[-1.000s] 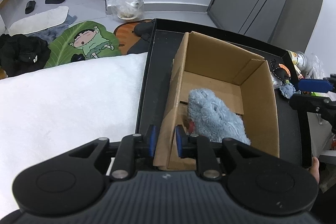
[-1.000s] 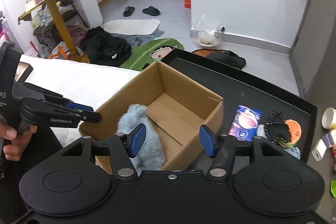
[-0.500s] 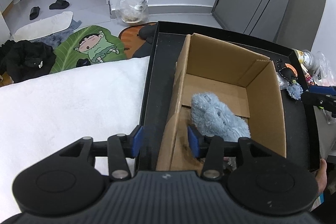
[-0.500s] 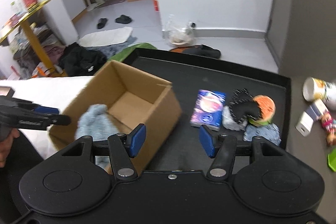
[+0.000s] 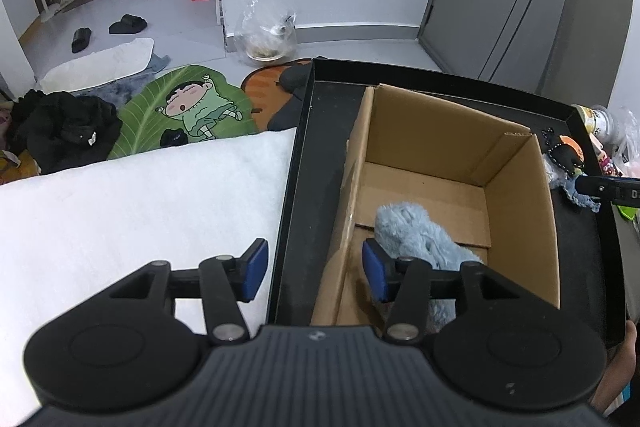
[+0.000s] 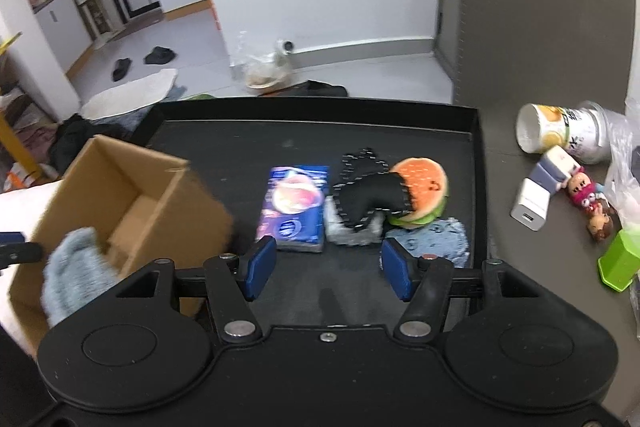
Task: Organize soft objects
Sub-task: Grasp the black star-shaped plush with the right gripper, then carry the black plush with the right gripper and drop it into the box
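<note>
An open cardboard box (image 5: 516, 195) stands in a black tray (image 5: 316, 155), with a light blue plush (image 5: 412, 231) lying inside it. My left gripper (image 5: 314, 263) straddles the box's left wall. Its jaws are opening and the pads do not touch the wall. In the right wrist view the box (image 6: 120, 179) and plush (image 6: 76, 267) sit at the left. My right gripper (image 6: 328, 263) is open and empty over the bare tray (image 6: 400, 123), just short of a blue packet (image 6: 296, 207), a black stitched plush (image 6: 368, 195), an orange-and-green plush (image 6: 424, 187) and a blue fuzzy piece (image 6: 444, 235).
A white cushion (image 5: 120, 211) lies left of the tray. Right of the tray, on a grey surface, are a tipped cup (image 6: 560, 127), a white charger (image 6: 536, 195), a small doll (image 6: 588, 195) and a green box (image 6: 620, 259). Clothes and mats lie on the floor beyond.
My left gripper has let go of the box's left wall and spread its jaws. My right gripper has swung right and down, from over the box to the pile of soft things.
</note>
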The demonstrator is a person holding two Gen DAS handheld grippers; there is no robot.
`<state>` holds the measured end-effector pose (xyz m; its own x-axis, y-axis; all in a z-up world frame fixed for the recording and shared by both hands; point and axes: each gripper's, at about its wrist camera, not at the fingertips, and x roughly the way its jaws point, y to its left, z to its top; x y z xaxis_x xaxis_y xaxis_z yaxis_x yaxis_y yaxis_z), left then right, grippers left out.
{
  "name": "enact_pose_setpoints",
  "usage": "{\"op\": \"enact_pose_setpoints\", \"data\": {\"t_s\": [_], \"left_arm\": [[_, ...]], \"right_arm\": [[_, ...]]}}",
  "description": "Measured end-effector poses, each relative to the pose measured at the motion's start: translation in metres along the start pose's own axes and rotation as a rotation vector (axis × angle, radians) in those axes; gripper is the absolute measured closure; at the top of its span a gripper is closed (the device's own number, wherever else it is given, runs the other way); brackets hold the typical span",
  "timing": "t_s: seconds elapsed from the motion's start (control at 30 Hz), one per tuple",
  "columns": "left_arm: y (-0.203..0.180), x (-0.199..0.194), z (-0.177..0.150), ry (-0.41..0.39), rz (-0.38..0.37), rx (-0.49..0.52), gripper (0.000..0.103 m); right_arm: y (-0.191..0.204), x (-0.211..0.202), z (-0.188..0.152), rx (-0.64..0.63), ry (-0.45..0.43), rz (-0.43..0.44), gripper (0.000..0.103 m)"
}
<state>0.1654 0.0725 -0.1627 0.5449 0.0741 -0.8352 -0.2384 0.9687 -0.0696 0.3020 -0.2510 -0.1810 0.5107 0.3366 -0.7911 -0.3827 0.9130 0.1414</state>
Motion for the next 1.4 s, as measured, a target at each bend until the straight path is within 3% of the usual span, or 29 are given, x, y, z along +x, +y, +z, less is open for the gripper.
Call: {"op": "enact_pose_setpoints", "data": {"t_s": [0.23,0.4,0.57,0.7,0.9,1.07,1.4], "left_arm": [[0.0,0.007,0.004,-0.003,0.006,-0.01,0.049],[-0.001,0.012,0.004,0.005,0.014,-0.001,0.047],[-0.005,0.018,0.005,0.02,0.025,0.004,0.047],[-0.006,0.02,0.005,0.022,0.031,0.011,0.047],[-0.01,0.019,0.004,0.016,0.041,0.02,0.047],[-0.01,0.016,0.003,0.013,0.038,0.02,0.047],[0.0,0.011,0.004,0.015,0.025,-0.011,0.046]], "right_arm": [[-0.015,0.022,0.009,0.06,0.007,-0.018,0.039],[-0.015,0.032,0.017,0.046,-0.024,-0.028,0.022],[-0.008,0.04,0.024,-0.026,-0.061,-0.084,0.022],[-0.001,0.053,0.022,-0.078,-0.028,-0.137,0.033],[0.014,0.053,0.016,-0.178,-0.039,-0.172,0.065],[0.02,0.044,0.011,-0.21,-0.038,-0.161,0.07],[0.022,0.022,0.006,-0.163,-0.028,-0.162,0.07]]}}
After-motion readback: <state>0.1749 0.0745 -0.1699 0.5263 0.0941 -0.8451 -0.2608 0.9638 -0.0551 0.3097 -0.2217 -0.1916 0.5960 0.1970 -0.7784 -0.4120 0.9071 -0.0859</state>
